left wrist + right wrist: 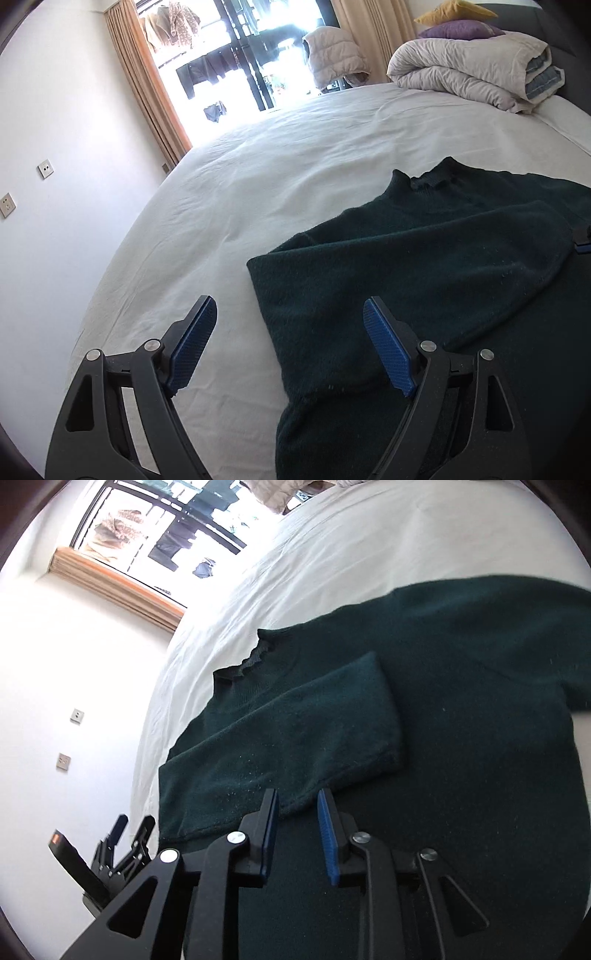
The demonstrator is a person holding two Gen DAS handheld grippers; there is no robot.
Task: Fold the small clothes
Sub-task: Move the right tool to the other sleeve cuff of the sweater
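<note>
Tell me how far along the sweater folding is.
Done: one sleeve lies folded across the dark green sweater on the bed. In hand: nothing; the left tool and right tool are both open. Left: the other sleeve, spread out, and the body folds.

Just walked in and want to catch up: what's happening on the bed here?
A person with two handheld grippers is folding a dark green sweater on the white bed. One sleeve is already folded across the body. The left gripper is open at the folded edge; the right gripper is open by the cuff, holding nothing.
</note>
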